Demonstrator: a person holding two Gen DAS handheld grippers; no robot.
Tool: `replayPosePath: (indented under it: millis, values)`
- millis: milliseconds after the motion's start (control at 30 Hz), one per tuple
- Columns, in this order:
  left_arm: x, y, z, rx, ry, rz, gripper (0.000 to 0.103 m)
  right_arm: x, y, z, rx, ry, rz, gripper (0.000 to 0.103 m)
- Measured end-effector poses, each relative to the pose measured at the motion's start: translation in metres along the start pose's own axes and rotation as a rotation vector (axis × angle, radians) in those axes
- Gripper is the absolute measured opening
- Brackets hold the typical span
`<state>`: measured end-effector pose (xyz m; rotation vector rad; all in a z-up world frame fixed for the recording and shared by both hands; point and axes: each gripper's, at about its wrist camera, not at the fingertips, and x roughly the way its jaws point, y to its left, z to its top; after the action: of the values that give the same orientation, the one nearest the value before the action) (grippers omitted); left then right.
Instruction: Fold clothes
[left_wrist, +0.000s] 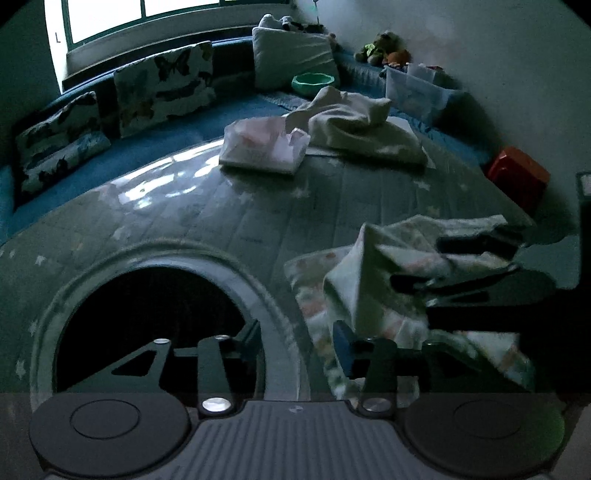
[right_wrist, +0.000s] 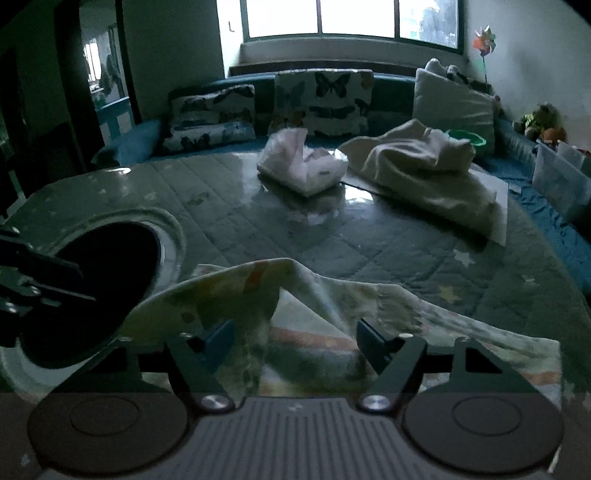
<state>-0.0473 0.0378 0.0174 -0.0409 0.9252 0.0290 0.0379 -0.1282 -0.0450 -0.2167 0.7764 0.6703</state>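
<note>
— Judging progress: one folded bundle (right_wrist: 304, 168) sits far across the mat (right_wrist: 332, 236); the cream garment (right_wrist: 424, 166) beside it lies crumpled.

— And the print garment (right_wrist: 295, 314)?

— Rumpled, near edge. Right gripper (right_wrist: 295, 343) spread over it; left gripper (left_wrist: 295, 350) released beside it.

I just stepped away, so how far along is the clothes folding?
Early. One small white garment far across the mat looks roughly folded. In hand: the patterned garment, rumpled between the open right gripper and left gripper, neither gripping. Left: the cream pile, still heaped and unfolded.
</note>
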Motion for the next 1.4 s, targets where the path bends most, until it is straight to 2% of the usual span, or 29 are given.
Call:
replayPosePath:
  millis: [133,267,433,500,567,633,700,833,1067,1267,1400]
  values:
    - [0.013,-0.007,0.014,0.014,-0.001,-0.005,0.057,0.013,-0.006,-0.001,0.013,0.036,-0.022,0.049]
    - [0.032,-0.017,0.026,0.031,0.006,-0.013,0.060,0.008,-0.015,-0.005,0.014,0.033,-0.036,0.023]
    - [0.058,-0.029,0.034,0.044,0.026,-0.026,0.062,-0.009,-0.026,-0.011,0.003,0.003,-0.071,0.007]
    - [0.068,-0.034,0.035,0.057,0.034,-0.035,0.062,-0.017,-0.029,-0.014,0.000,-0.010,-0.086,0.005]
    - [0.075,-0.039,0.034,0.071,0.039,-0.051,0.048,-0.027,-0.034,-0.018,0.006,-0.025,-0.095,0.004]
    - [0.079,-0.043,0.031,0.082,0.047,-0.075,0.024,-0.036,-0.038,-0.022,0.012,-0.040,-0.104,0.003]
    - [0.081,-0.047,0.029,0.094,0.053,-0.091,0.014,-0.045,-0.042,-0.025,0.019,-0.056,-0.113,0.003]
    - [0.077,-0.046,0.025,0.103,0.046,-0.084,0.008,-0.065,-0.055,-0.036,0.057,-0.080,-0.136,0.003]
    - [0.070,-0.033,0.017,0.082,0.047,-0.064,0.006,-0.101,-0.081,-0.074,0.166,-0.074,-0.220,0.003]
    - [0.066,-0.028,0.002,0.062,0.062,-0.064,0.005,-0.100,-0.096,-0.110,0.266,0.000,-0.250,0.003]
    - [0.059,-0.018,-0.007,0.030,0.061,-0.061,0.005,-0.096,-0.087,-0.108,0.257,0.002,-0.237,0.003]
